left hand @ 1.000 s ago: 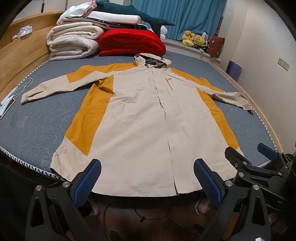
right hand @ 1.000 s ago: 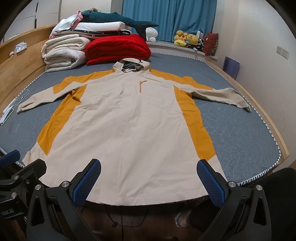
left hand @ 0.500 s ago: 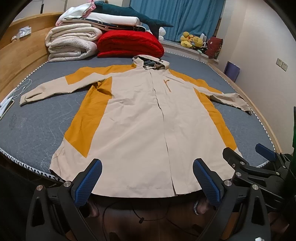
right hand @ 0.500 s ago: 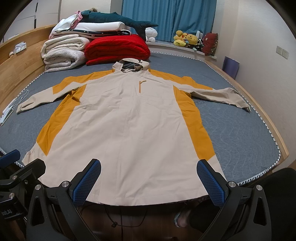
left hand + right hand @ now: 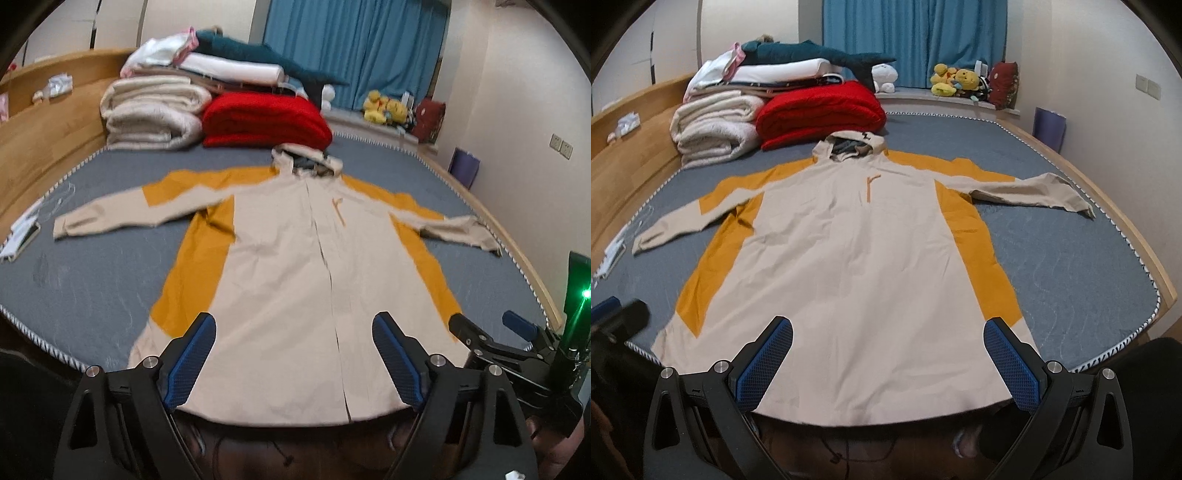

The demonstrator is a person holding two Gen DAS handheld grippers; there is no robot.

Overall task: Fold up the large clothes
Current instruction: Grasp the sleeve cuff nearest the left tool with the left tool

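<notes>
The coat point(image 5: 849, 258), cream with mustard side panels, lies flat and face up across the middle of the bed point(image 5: 1071, 266), its hood toward the top of the frame and both sleeves spread out to the sides. Its hem runs along the bed's near edge at the bottom of both views, and the sleeve at the right of the frame reaches almost to the bed's trimmed border. Bare grey mattress lies open on both sides of the coat's body, wider on the right side in the right wrist view. The left tool point(image 5: 293, 360) hangs above the hem with its jaws closing, nothing between them; the right tool point(image 5: 888, 363) stands wide open over the hem, also empty, and the two tools sit near each other. At the upper left, past the hood, a red quilt point(image 5: 820, 110) and rolled cream blankets point(image 5: 713, 127) crowd the head end. Some papers point(image 5: 20, 236) lie at the left edge, near the cuff of the sleeve there.
</notes>
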